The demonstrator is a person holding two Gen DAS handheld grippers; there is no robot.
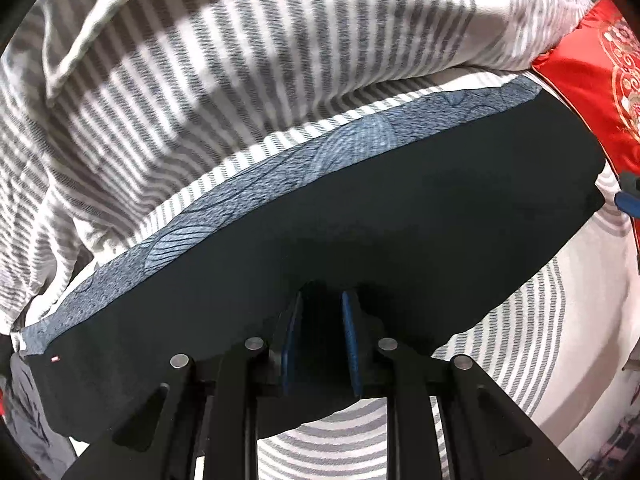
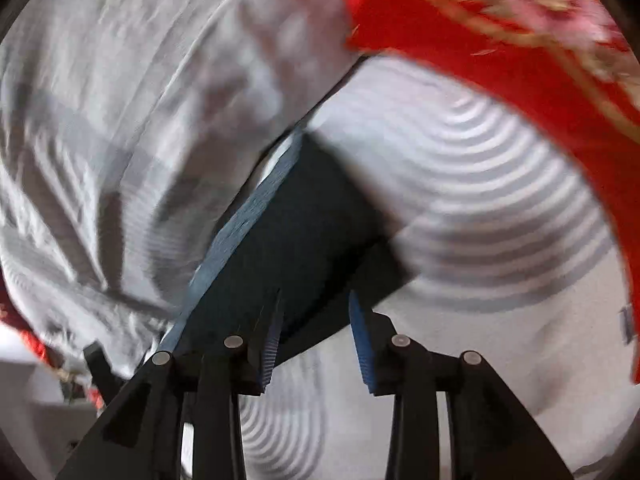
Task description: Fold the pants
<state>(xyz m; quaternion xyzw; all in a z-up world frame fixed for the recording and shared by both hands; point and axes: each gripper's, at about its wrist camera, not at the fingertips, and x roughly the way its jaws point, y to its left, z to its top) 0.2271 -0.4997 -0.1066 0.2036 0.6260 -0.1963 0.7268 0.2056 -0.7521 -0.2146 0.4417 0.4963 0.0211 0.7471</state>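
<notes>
The pants point(image 1: 360, 216) are dark, almost black, with a blue patterned band point(image 1: 248, 196) along their far edge. They lie folded flat on a white bed sheet with grey rings point(image 1: 520, 320). My left gripper point(image 1: 322, 300) sits at the pants' near edge with dark cloth between its blue pads point(image 1: 352, 344). In the blurred right wrist view the pants point(image 2: 304, 232) lie just ahead. My right gripper point(image 2: 316, 300) is open above their near edge, holding nothing.
A grey-and-white striped duvet point(image 1: 192, 80) is bunched up beyond the pants. A red embroidered cushion point(image 1: 592, 92) lies at the right; it also shows in the right wrist view point(image 2: 500, 40). The ringed sheet point(image 2: 480, 208) spreads to the right.
</notes>
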